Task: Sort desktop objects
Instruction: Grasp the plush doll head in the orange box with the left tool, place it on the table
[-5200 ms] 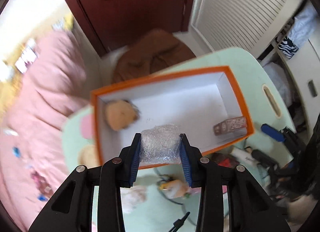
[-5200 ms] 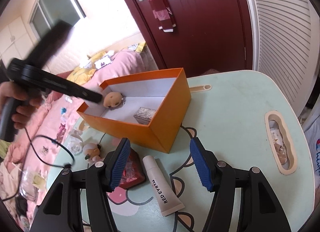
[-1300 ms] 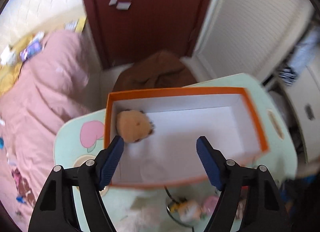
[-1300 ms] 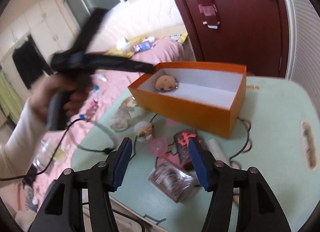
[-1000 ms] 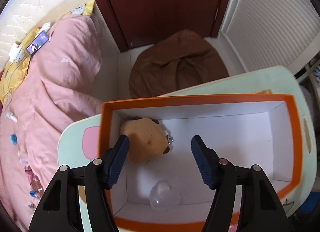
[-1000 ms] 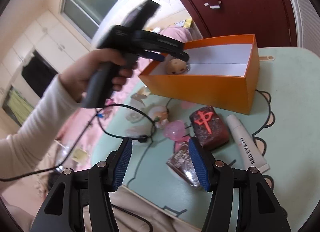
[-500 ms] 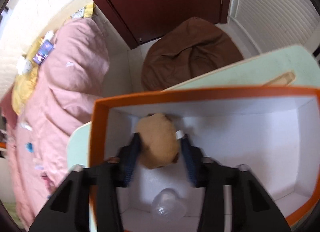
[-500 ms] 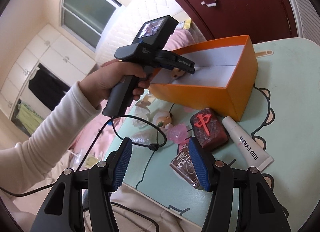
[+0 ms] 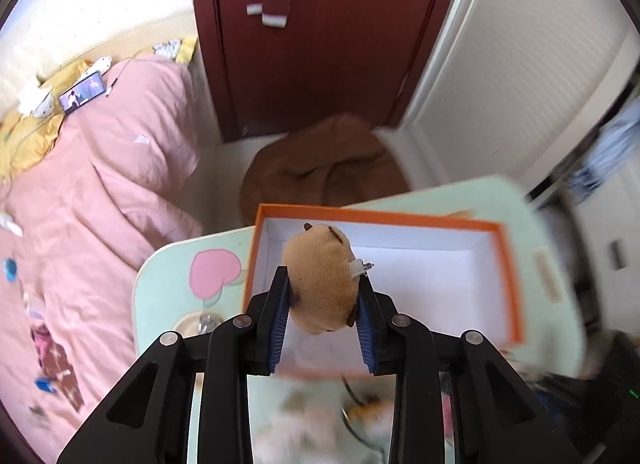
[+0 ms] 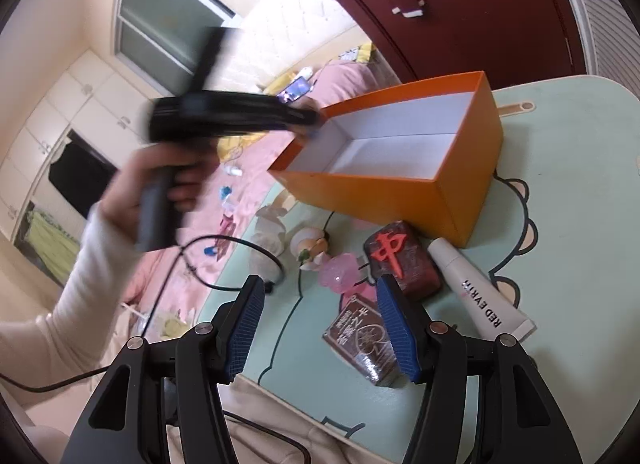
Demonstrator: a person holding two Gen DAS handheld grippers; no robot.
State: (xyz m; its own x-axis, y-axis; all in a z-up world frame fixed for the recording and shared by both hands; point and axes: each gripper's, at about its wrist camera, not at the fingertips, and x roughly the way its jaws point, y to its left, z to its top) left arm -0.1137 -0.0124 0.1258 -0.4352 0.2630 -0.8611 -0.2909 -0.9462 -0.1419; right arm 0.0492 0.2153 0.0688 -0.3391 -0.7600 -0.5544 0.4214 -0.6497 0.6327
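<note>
A tan plush toy (image 9: pixel 320 276) with a small metal clasp sits between the blue pads of my left gripper (image 9: pixel 322 284). The jaws are closing and the pads press on the toy's sides. It hangs above the left end of the orange box (image 9: pixel 400 220), whose white inside shows below. In the right wrist view the left gripper (image 10: pixel 308 120) is a dark blur at the box's (image 10: pixel 384 192) far left corner, held by a hand in a white sleeve. My right gripper (image 10: pixel 320 284) stands open with nothing between its pads, low over the table's front.
On the mint table (image 10: pixel 560 184) in front of the box lie a dark red tile (image 10: pixel 400 260), a white tube (image 10: pixel 476 292), a brown wrapped packet (image 10: pixel 368 340), a pink trinket (image 10: pixel 340 272) and a small figure (image 10: pixel 310 244). A black cable (image 10: pixel 240 248) crosses the left edge. A pink bed lies beyond.
My left gripper went down into the box, closed on the plush toy and lifted it clear of the box floor. The right gripper has stayed where it was, open.
</note>
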